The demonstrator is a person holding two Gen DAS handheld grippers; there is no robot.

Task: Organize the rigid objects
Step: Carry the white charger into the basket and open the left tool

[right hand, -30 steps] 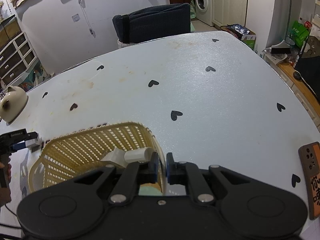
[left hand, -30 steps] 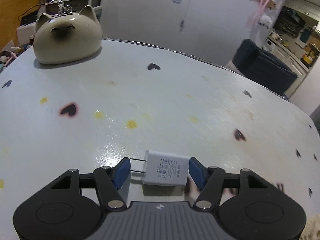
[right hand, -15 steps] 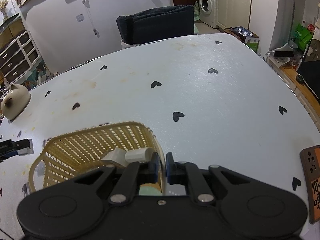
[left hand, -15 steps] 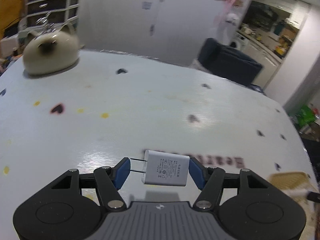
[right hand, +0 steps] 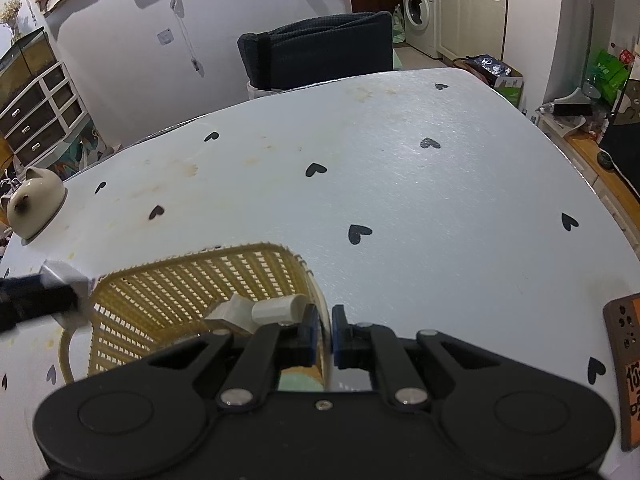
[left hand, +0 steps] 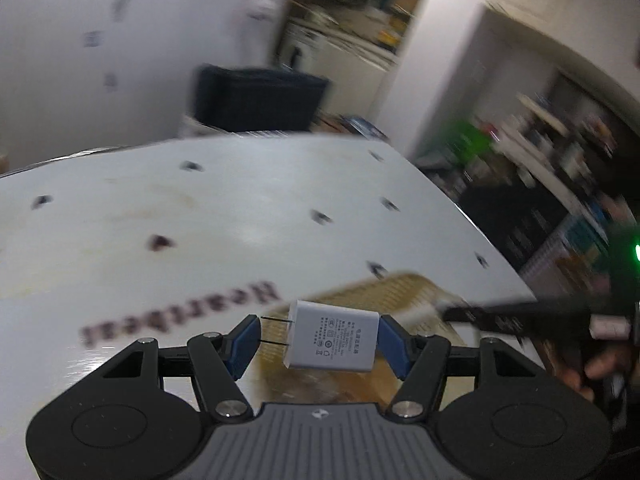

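Two hand-held grippers at work over a heart-print table (right hand: 400, 184).

Left hand-held gripper (left hand: 318, 338) clamped on a white USB charger (left hand: 332, 336), prongs against one blue pad, body against the other, held in the air near the yellow plastic basket (right hand: 192, 280). Right hand-held gripper (right hand: 324, 334) pinched tight on the basket's near rim. Inside the basket, a white pipe fitting (right hand: 256, 311). Cat-shaped ceramic piece (right hand: 34, 206) at the table's far left edge.
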